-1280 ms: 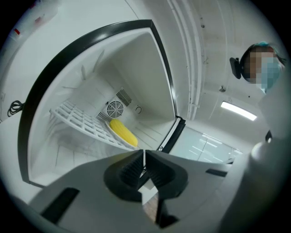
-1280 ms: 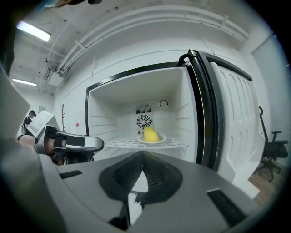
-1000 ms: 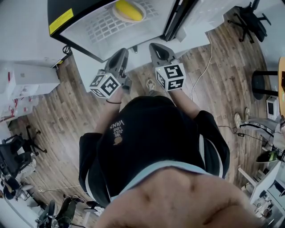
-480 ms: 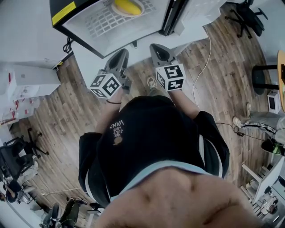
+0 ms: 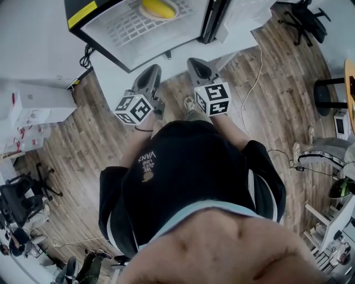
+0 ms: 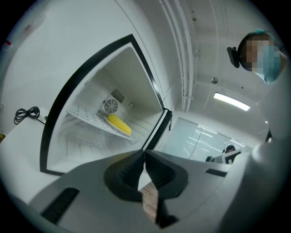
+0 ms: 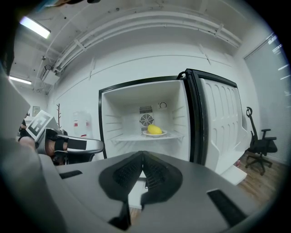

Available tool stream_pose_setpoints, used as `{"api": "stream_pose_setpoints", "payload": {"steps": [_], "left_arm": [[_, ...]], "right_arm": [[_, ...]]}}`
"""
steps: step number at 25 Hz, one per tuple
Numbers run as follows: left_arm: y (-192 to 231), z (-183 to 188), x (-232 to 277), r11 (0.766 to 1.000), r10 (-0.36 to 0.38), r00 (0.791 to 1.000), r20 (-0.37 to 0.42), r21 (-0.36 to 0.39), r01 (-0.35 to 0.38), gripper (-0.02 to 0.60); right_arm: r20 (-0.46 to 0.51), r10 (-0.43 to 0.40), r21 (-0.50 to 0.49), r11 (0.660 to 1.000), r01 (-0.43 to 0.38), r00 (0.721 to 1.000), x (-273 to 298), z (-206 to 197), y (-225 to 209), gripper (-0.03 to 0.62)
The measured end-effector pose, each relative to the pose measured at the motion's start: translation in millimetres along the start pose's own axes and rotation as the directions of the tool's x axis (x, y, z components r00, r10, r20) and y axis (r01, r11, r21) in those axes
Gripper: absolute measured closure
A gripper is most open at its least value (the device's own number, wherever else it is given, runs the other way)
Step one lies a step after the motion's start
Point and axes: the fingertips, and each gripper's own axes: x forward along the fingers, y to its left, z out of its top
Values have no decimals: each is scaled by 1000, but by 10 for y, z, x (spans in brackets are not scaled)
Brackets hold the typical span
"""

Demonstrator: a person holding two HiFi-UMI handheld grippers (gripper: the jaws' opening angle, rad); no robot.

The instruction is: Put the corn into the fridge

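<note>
Wood-plank floor [image 5: 72, 150]; yellow corn [image 5: 158, 8] on round plate [image 7: 163, 133] in fridge [image 7: 119, 109]; left gripper [image 6: 144, 153], right gripper [image 7: 142, 155] closed, empty

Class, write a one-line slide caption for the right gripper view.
Shut, empty right gripper faces the open fridge, where the corn lies on a plate on the shelf.

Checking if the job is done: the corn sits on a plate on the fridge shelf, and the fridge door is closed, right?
Not quite. The corn does sit on a plate on the fridge shelf, but the fridge door stands wide open, not closed; the right gripper view shows it.
</note>
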Motion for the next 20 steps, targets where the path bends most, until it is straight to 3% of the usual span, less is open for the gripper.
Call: {"api": "stream_pose_setpoints", "payload": {"steps": [20], "left_arm": [[-27,-1,-19,1000,-12,1000,-5,-2,12,555]], "right_arm": [[-20,-6,-27,1000,6,1000,-19,-19,31,582]]}}
